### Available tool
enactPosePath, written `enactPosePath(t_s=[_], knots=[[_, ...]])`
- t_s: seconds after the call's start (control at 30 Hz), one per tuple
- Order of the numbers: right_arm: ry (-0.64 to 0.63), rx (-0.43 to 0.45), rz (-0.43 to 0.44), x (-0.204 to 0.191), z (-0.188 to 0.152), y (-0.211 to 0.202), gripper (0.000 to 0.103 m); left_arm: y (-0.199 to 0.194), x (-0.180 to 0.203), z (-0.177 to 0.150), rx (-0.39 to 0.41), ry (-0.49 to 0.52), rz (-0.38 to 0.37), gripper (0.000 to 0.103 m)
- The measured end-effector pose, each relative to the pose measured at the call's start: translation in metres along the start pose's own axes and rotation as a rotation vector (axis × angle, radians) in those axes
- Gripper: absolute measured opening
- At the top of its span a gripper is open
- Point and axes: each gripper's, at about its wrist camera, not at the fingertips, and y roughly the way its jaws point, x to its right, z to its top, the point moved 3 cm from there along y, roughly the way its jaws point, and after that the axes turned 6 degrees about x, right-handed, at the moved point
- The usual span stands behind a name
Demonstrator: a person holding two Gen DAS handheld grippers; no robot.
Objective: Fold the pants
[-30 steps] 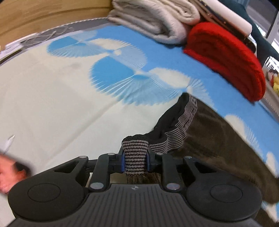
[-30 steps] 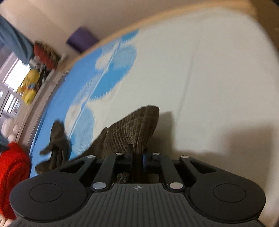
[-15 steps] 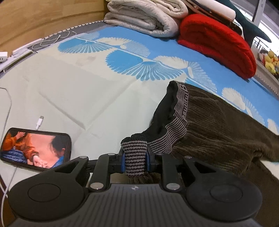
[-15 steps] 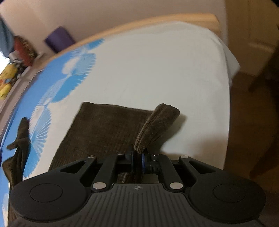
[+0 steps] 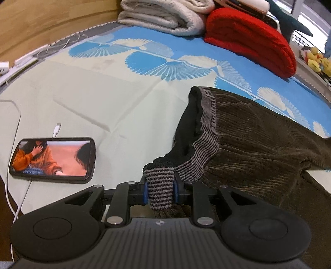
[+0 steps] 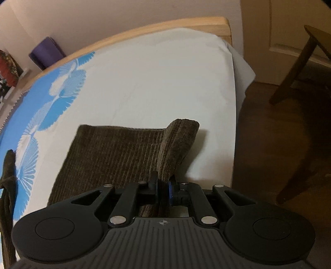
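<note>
Dark brown corduroy pants [image 5: 258,144] lie spread on the bed. Their striped grey elastic waistband [image 5: 198,157] curls up with the black lining showing. My left gripper [image 5: 160,191] is shut on a fold of the waistband at the near edge. In the right wrist view a pant leg [image 6: 115,153] lies flat on the white sheet, and my right gripper [image 6: 163,189] is shut on its hem corner [image 6: 180,142], which stands up as a ridge.
A phone [image 5: 52,159] with a lit screen and a white cable [image 5: 55,129] lies left of the waistband. Folded grey [image 5: 163,16] and red blankets [image 5: 252,39] sit at the bed's far end. The bed edge [image 6: 234,132] drops to a dark floor, with a wooden table leg [image 6: 293,68] to the right.
Both grippers pulled back toward the near bed edge, keeping hold of the pants. The pants now lie flatter and more spread out; the phone came into view.
</note>
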Motion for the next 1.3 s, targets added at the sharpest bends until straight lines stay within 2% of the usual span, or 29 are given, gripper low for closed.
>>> enactPosePath(t_s=[0.03,0.07,0.1,0.13,0.17,0.23,0.27,0.37,0.53,0.6,0.7,0.77,0.9,0.97,1.07,1.13,1.23,1.3], knots=[[0.026,0.0,-0.007,0.002,0.001,0.001,0.026,-0.003,0.001,0.001,0.016,0.011,0.008,0.04],[0.037,0.006,-0.017,0.003,0.004,0.002,0.043,-0.007,0.002,0.003,0.048,0.026,0.033,0.066],[0.027,0.031,-0.038,0.005,0.007,0.001,0.051,-0.014,0.002,0.005,0.102,0.043,0.055,0.089],[0.016,0.07,-0.068,0.005,0.009,-0.004,0.059,-0.022,0.002,0.008,0.158,0.054,0.07,0.096],[0.008,0.12,-0.097,0.006,0.012,-0.01,0.061,-0.03,0.003,0.01,0.197,0.061,0.077,0.1],[0.008,0.219,-0.124,0.008,0.018,-0.028,0.061,-0.046,0.006,0.016,0.248,0.086,0.051,0.101],[0.02,0.246,-0.105,0.006,0.02,-0.038,0.061,-0.051,0.008,0.021,0.255,0.097,0.036,0.101],[-0.003,0.24,0.083,-0.014,0.016,-0.068,0.063,-0.067,0.016,0.043,0.306,0.123,-0.013,0.103],[-0.243,0.13,0.42,-0.093,-0.002,-0.12,0.064,-0.066,0.052,0.1,0.405,0.256,-0.06,0.103],[-0.321,0.093,0.509,-0.132,-0.004,-0.138,0.066,-0.047,0.07,0.12,0.39,0.344,-0.079,0.103],[-0.396,0.053,0.581,-0.192,-0.004,-0.15,0.068,0.003,0.089,0.143,0.277,0.439,-0.103,0.103],[-0.423,0.031,0.58,-0.231,-0.007,-0.145,0.068,0.039,0.099,0.152,0.212,0.478,-0.107,0.103],[-0.522,0.013,0.536,-0.329,-0.025,-0.112,0.068,0.103,0.119,0.157,0.163,0.556,-0.131,0.103],[-0.568,-0.014,0.529,-0.375,-0.044,-0.091,0.069,0.136,0.13,0.156,0.132,0.583,-0.156,0.103],[-0.632,0.005,0.494,-0.437,-0.079,-0.051,0.078,0.171,0.142,0.145,0.083,0.627,-0.191,0.103],[-0.719,0.03,0.46,-0.476,-0.109,-0.028,0.082,0.194,0.154,0.138,0.056,0.667,-0.195,0.103],[-0.862,0.069,0.364,-0.508,-0.147,0.012,0.08,0.213,0.164,0.126,0.016,0.689,-0.206,0.103],[-0.83,0.043,0.397,-0.513,-0.158,0.024,0.078,0.216,0.165,0.123,0.017,0.682,-0.226,0.103]])
